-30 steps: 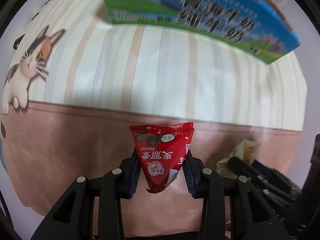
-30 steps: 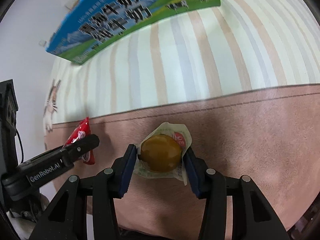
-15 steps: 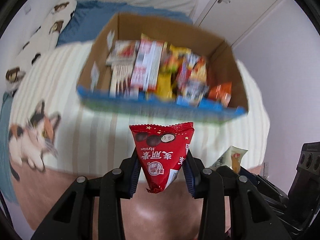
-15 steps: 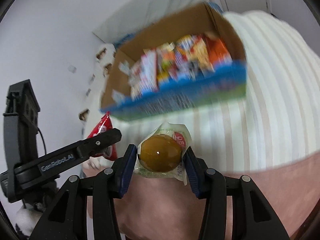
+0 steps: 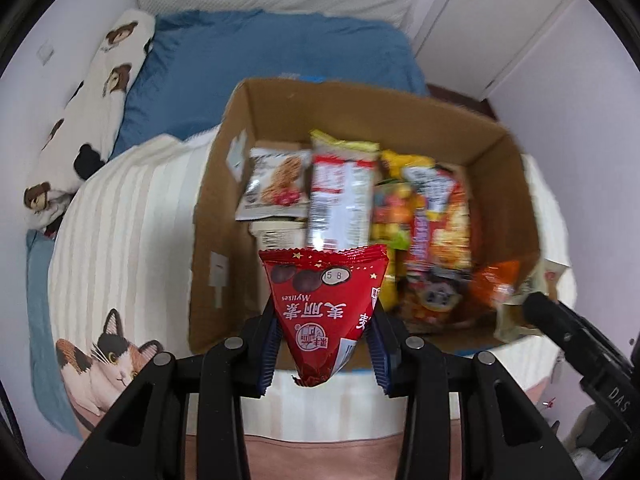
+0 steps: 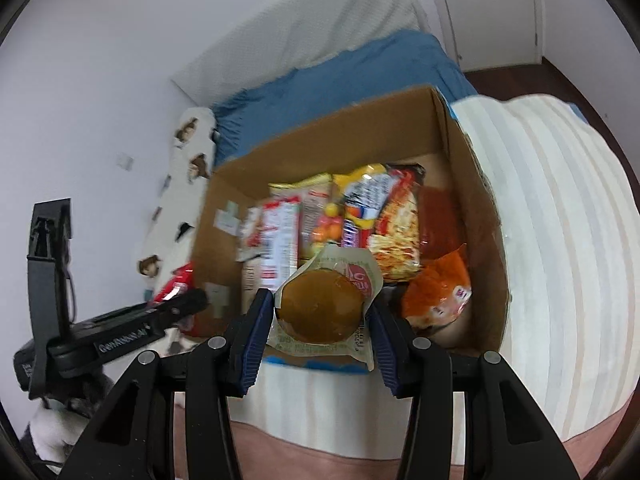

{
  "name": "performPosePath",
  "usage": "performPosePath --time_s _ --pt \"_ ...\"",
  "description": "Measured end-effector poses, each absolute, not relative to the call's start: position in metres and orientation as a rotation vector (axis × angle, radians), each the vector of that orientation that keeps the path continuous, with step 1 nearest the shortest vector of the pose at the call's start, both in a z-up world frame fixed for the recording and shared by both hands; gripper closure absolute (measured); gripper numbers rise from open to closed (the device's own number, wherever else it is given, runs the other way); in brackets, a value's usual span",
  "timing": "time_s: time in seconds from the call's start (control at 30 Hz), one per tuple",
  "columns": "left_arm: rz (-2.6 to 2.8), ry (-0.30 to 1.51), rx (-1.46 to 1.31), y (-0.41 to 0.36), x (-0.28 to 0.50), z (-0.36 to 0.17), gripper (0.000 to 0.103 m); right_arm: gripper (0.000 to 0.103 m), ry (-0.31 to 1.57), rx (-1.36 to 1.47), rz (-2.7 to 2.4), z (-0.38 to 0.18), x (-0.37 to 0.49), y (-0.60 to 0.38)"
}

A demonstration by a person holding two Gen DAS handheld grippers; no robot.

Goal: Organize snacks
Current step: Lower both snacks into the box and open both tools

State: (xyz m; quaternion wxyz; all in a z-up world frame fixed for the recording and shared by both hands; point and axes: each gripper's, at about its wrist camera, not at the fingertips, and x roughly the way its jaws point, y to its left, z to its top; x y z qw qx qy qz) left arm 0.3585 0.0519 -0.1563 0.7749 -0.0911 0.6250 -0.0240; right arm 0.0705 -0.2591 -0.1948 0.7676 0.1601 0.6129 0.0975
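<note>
The red triangular foil snack packet with white lettering is pinched at its narrow lower end between the blue-padded fingers of the left gripper, its wide top edge standing up in front of the open brown cardboard box; the clear-wrapped round golden-brown cake is clamped between the blue-padded fingers of the right gripper, likewise held above the box's near wall; the box stands on a cream striped blanket on the bed and is packed with upright snack packets, among them a white biscuit packet, a tall white-and-red packet, a yellow-and-orange noodle packet and a crumpled orange bag in the near right corner; a calico cat print shows on the blanket at the left; beyond the box lie a blue sheet and a white pillow printed with brown dogs.
</note>
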Motion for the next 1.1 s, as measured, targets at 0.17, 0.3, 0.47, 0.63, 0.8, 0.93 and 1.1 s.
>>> performPosePath --time_s 0.17,0.3,0.47,0.63,0.8,0.93,1.1 --pt "-0.028 1.468 -0.217 0.065 0.375 -0.196 0.065 0.044 1.460 0.359 0.157 -0.242 0.082 -0.265" --pt "-0.018 1.505 -0.234 0.070 0.376 -0.214 0.046 0.012 1.509 0.346 0.117 -0.254 0.083 -0.268" --pt "0.003 1.486 -0.208 0.068 0.373 -0.214 0.015 0.007 1.533 0.296 0.107 -0.254 0.087 -0.265" --pt "0.016 1.460 -0.162 0.061 0.369 -0.205 0.010 0.006 1.539 0.246 0.081 -0.256 0.088 -0.265" --pt "0.018 1.432 -0.145 0.056 0.363 -0.196 0.005 0.005 1.526 0.194 0.056 -0.252 0.087 -0.265" --pt "0.017 1.363 -0.130 0.050 0.354 -0.183 0.002 0.004 1.499 0.160 0.039 -0.242 0.082 -0.265" --pt "0.010 1.303 -0.136 0.047 0.344 -0.165 0.001 0.003 1.457 0.116 0.045 -0.224 0.073 -0.261"
